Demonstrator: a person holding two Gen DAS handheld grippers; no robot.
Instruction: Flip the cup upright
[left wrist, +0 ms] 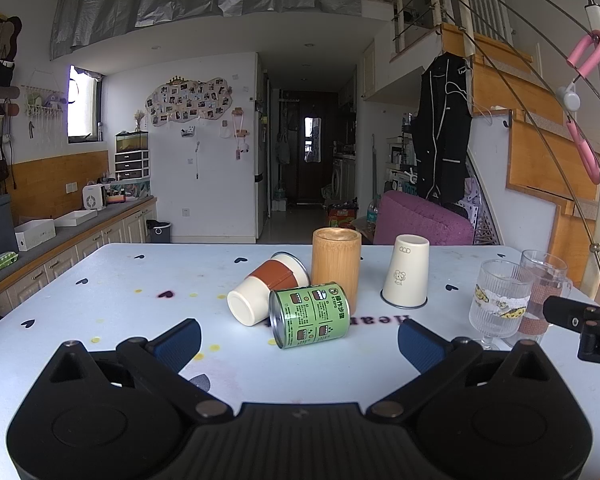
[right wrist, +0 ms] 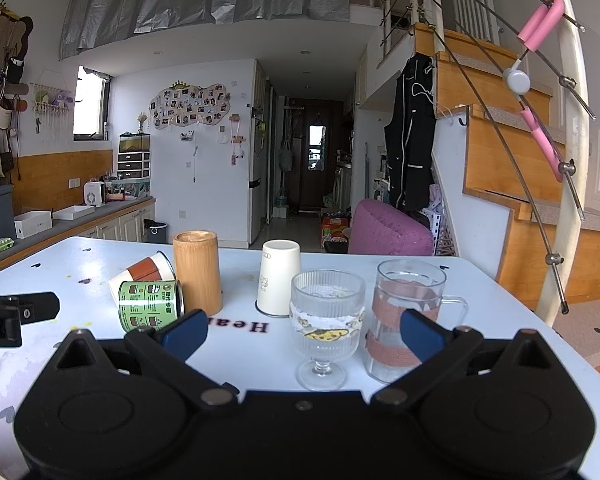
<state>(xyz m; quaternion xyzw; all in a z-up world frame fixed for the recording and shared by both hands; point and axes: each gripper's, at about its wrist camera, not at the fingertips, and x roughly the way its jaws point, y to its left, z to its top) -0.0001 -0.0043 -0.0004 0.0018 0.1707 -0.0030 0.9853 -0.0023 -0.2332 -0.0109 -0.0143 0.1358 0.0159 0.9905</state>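
Note:
A white cup with a brown sleeve (left wrist: 264, 288) lies on its side on the table, base toward me; it also shows in the right wrist view (right wrist: 142, 274). A green can (left wrist: 310, 314) lies on its side in front of it. A white cup with a bear print (left wrist: 406, 276) stands mouth down; it also shows in the right wrist view (right wrist: 278, 278). My left gripper (left wrist: 300, 342) is open and empty, just short of the green can. My right gripper (right wrist: 302, 332) is open and empty, with the stemmed glass (right wrist: 326, 320) between its fingers' line of sight.
A bamboo cup (left wrist: 336, 266) stands upright behind the can. A stemmed ribbed glass (left wrist: 498, 300) and a glass mug (right wrist: 408, 314) stand at the right on the table (left wrist: 100, 300). A purple seat (left wrist: 420, 220) and stairs lie beyond the far edge.

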